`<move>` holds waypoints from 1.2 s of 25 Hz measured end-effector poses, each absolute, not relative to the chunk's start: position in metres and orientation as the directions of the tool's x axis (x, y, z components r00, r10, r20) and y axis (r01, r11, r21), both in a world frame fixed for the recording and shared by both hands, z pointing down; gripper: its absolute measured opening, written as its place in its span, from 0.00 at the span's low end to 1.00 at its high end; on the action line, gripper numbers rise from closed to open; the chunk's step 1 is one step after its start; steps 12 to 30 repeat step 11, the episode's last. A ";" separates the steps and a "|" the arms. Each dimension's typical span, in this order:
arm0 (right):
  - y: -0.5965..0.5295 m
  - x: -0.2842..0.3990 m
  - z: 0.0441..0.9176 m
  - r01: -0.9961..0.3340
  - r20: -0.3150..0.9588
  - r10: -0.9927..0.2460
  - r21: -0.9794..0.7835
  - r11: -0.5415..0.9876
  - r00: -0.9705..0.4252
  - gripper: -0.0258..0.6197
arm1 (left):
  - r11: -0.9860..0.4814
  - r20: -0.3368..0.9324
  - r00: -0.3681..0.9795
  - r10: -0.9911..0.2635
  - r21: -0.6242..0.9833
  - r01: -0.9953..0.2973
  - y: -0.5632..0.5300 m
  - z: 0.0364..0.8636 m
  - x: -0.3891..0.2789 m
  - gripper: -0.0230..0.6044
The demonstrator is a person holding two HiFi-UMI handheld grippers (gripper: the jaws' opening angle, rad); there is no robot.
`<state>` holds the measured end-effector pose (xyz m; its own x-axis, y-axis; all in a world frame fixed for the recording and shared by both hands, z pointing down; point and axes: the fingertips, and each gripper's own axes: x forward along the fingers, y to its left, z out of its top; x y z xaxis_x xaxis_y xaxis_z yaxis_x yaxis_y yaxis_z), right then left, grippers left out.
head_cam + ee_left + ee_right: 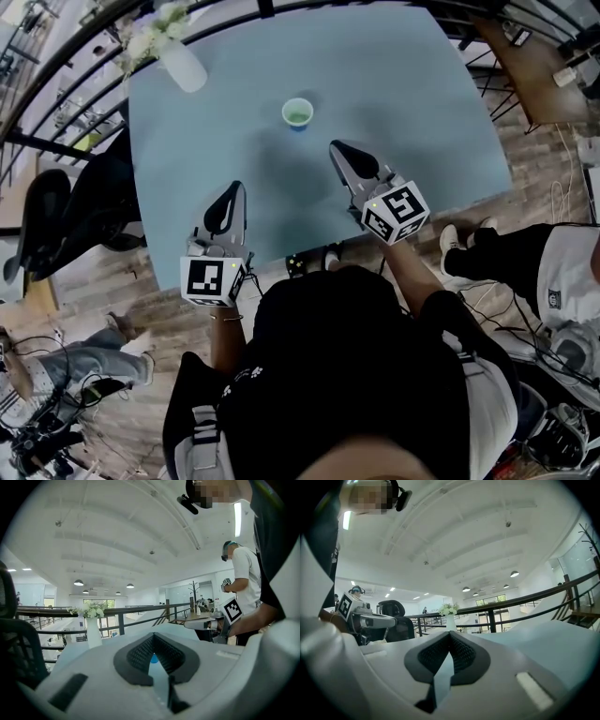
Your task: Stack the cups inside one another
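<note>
The cup [298, 113] stands upright on the far middle of the blue table [403, 84], green inside with a sliver of blue at its near foot; whether it is one cup or one set inside another cannot be told. Both grippers hover over the near half of the table, short of the cup and touching nothing. The left gripper [234, 190] is toward the near left, its black jaws pressed together at the tips with nothing between them; in its own view a small blue speck of the cup shows through the narrow gap below the meeting tips. The right gripper [336, 147] is further forward, just right of the cup and nearer than it, its jaws likewise closed tight and empty. A white vase [183, 66] of pale flowers stands at the table's far left corner, well apart from the cup. A dark railing [120, 623] runs beyond the table, and a black chair [42, 225] sits off its left edge
</note>
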<state>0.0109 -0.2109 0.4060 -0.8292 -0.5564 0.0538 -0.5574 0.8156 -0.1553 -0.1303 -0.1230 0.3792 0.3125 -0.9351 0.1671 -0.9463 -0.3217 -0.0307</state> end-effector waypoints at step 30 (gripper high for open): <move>-0.209 0.017 0.401 -0.560 0.040 -0.561 -0.132 0.818 -0.827 0.05 | -0.313 0.170 0.304 -0.938 -0.031 -0.949 -0.120 0.380 -0.127 0.02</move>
